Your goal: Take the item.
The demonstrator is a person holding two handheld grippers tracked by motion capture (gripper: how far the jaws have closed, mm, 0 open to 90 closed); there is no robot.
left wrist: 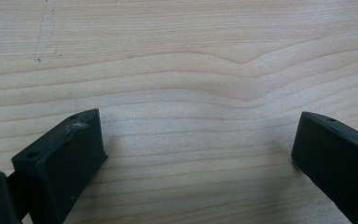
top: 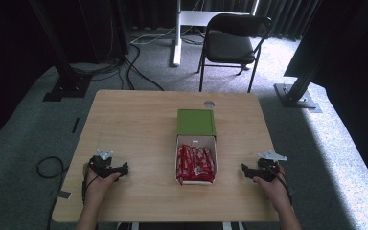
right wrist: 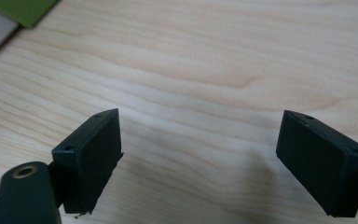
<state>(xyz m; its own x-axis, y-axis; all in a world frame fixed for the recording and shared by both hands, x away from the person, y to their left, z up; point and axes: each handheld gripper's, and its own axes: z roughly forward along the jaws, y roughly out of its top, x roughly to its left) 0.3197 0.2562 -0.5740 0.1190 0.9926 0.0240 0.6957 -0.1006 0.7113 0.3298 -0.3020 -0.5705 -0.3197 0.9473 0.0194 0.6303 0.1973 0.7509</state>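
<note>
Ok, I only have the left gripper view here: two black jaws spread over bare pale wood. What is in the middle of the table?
Observer: An open white cardboard box packed with red wrapped snack bars, its green lid folded back away from the person.
Operator: Where is my left gripper relative to it?
Observer: The left gripper rests on the wooden table, well to the box's left, jaws pointing toward it.
Operator: And the other one?
Observer: The right gripper sits to the box's right, jaws wide open, holding nothing.

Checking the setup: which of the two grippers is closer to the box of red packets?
The right gripper looks slightly closer to the box; the left gripper rests farther off.
</note>
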